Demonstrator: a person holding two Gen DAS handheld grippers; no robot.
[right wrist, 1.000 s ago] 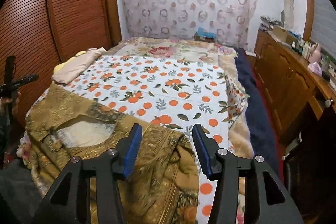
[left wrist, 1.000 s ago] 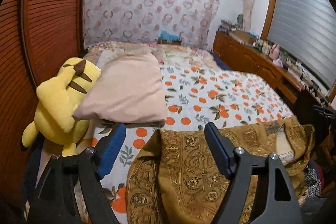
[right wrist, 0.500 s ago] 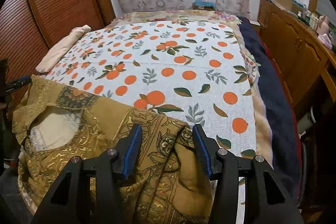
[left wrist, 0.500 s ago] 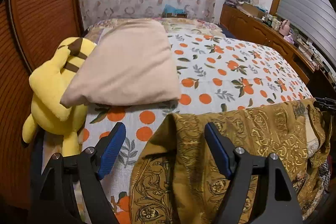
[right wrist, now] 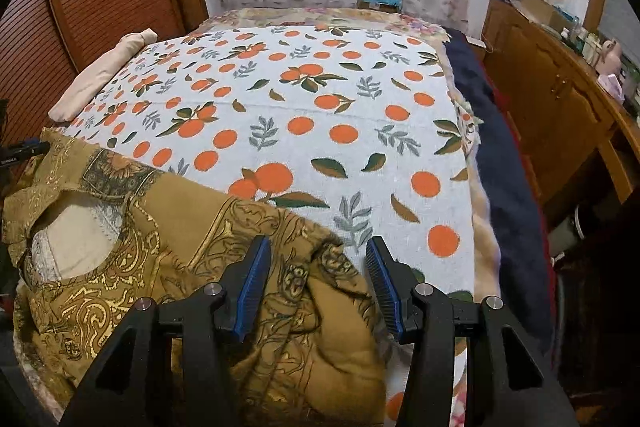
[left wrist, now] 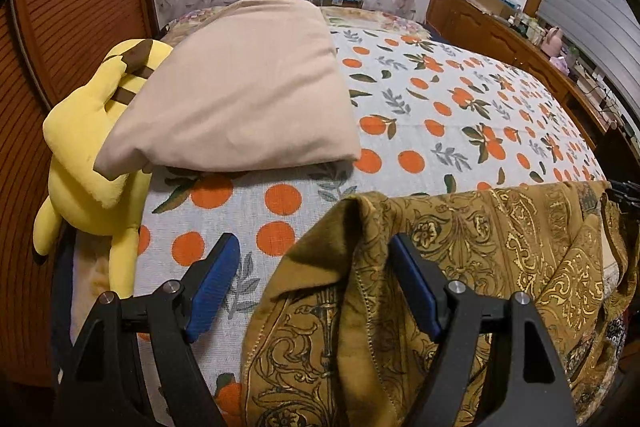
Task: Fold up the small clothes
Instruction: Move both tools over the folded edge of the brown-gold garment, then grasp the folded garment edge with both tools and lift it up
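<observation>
A brown garment with gold paisley print [left wrist: 480, 247] lies spread along the near edge of the bed; in the right wrist view [right wrist: 168, 267] its round neck opening shows a pale lining. My left gripper [left wrist: 312, 267] is open, its jaws standing either side of the garment's left corner. My right gripper [right wrist: 318, 267] is open over the garment's crumpled right corner. Neither gripper holds cloth.
The bed has a white cover with orange fruit print [left wrist: 460, 107] [right wrist: 320, 87]. A beige pillow [left wrist: 240, 91] and a yellow plush toy [left wrist: 88, 163] lie at the left. A wooden slatted wall [left wrist: 60, 27] stands left, a wooden dresser [right wrist: 560, 99] right, with a dark blanket [right wrist: 504, 163] along the bed's right edge.
Both grippers have moved down and forward toward the garment's two near corners. Both stay open. The garment has not visibly shifted.
</observation>
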